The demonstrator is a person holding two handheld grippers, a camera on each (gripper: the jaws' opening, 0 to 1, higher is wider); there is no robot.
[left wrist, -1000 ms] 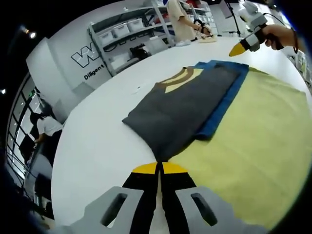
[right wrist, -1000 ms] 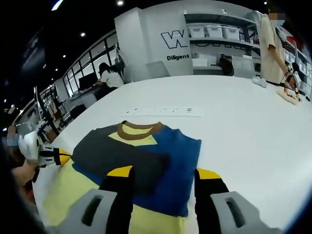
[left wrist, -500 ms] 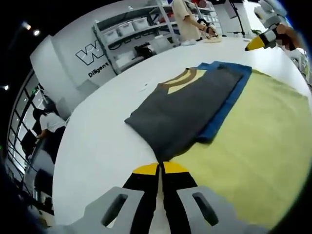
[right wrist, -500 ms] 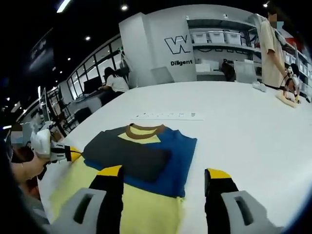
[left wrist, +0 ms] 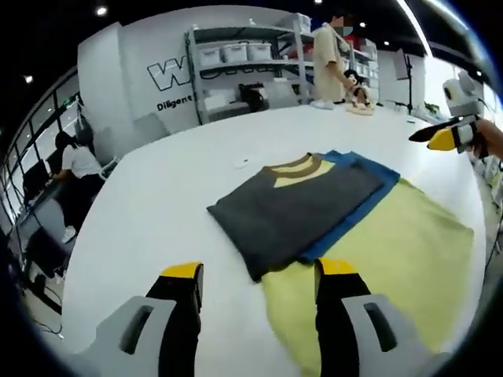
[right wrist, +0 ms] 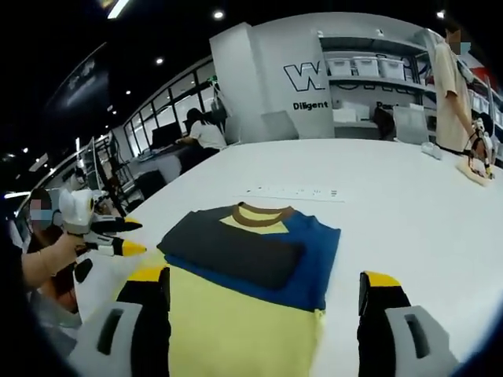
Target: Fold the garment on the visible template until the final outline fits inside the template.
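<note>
Bright showroom-like hall here: shelves (left wrist: 251, 55) of white bins along the back wall, a person (left wrist: 328, 55) busy at the far end, another person (right wrist: 206, 133) seated by the windows, and in the middle one big white surface (left wrist: 149, 212).

On that surface lies the garment (left wrist: 302, 208). Its grey and blue upper part, with a brown-trimmed collar, is folded into a neat block, and the pale yellow lower part (left wrist: 377, 259) spreads out flat toward the viewer. In the right gripper view the garment (right wrist: 244, 251) sits square ahead, the collar pointing away. I can't make out a template outline anywhere; it may be hidden under the cloth.

The left tool (left wrist: 255, 275) hangs with its jaws spread, holding nothing, just short of the near corner where grey meets yellow. The right tool (right wrist: 263, 287) is also spread wide and empty, poised over the yellow panel's near edge. Each tool shows in the other's view, off to the side and clear of the cloth.

My read: the upper folds look done, and the yellow panel is the step in hand. To do it well, each tool should pinch one near corner of the yellow hem and take only that single layer. Both should lift together at the same height and carry the hem over to the collar end. Uneven lifting would likely drag the grey block askew, so keep it slow and level.
</note>
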